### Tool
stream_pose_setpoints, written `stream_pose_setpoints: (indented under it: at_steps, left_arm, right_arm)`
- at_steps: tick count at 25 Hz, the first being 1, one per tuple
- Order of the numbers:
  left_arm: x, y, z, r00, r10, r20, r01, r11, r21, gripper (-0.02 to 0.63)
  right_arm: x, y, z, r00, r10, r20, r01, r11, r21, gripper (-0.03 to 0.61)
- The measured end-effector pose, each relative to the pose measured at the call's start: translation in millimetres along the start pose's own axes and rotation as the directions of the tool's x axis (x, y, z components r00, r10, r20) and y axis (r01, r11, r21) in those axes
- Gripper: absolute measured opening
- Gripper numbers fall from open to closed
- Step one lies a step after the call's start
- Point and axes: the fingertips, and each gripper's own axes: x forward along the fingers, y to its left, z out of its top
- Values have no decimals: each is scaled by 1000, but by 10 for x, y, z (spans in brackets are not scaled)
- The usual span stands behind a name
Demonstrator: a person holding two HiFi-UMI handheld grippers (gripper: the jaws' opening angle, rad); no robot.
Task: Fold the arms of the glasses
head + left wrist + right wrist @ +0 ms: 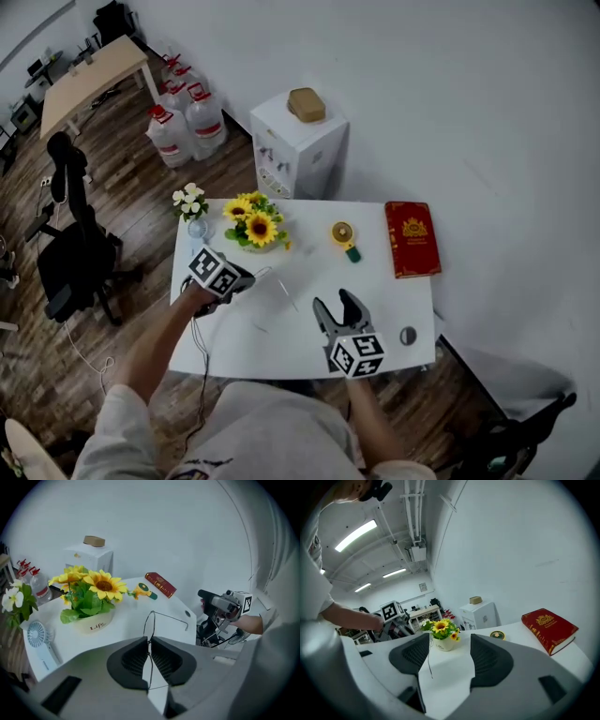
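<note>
The thin wire-framed glasses (151, 620) are lifted off the white table (281, 333), and my left gripper (149, 641) is shut on the frame near one lens rim. One arm (174, 617) sticks out unfolded toward the right. In the head view the glasses (284, 292) show as faint wire lines between the two grippers, with the left gripper (249, 279) at their left end. My right gripper (335, 305) stands open just right of them. In the right gripper view a thin wire of the glasses (429, 662) hangs close to the left pad, apart from the right one.
A pot of sunflowers (255, 225) and a small vase of white flowers (191, 204) stand at the table's far left. A yellow tape measure (344, 234) and a red book (412, 239) lie at the far right. A small hand fan (36, 634) lies near the flowers.
</note>
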Motion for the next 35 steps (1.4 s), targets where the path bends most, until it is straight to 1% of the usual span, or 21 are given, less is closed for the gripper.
stream_pose_setpoints:
  at_steps: [2, 5, 7, 9, 14, 18, 23, 35]
  left_arm:
    - [-120, -86, 28, 1000, 6, 17, -6, 1000, 14, 25]
    - [-236, -218, 29, 999, 16, 29, -17, 999, 47, 25]
    - [-312, -279, 10, 999, 31, 23, -33, 997, 72, 25]
    - [-389, -329, -12, 999, 42, 18, -44, 995, 88, 25]
    - [-464, -442, -55, 999, 44, 18, -46, 995, 94, 25]
    - [-457, -532, -90, 999, 44, 16, -45, 994, 101, 25]
    - [-434, -623, -93, 999, 42, 18, -44, 994, 101, 25]
    - [-325, -797, -54, 999, 21, 29, -24, 995, 100, 23]
  right_arm:
    - [71, 159, -24, 997, 66, -35, -67, 998, -16, 256]
    - [143, 380, -119, 980, 177, -88, -175, 984, 23, 215]
    - [165, 507, -163, 965, 238, -114, -233, 971, 54, 153]
    - [158, 611, -186, 952, 276, -132, -269, 961, 65, 125]
    - [121, 782, -322, 912, 363, -192, -354, 932, 84, 97]
    - [95, 884, -467, 884, 398, -246, -395, 917, 63, 63]
    - [66, 994, -547, 862, 427, -272, -426, 902, 66, 25]
    - [144, 1268, -692, 814, 488, -315, -484, 870, 96, 44]
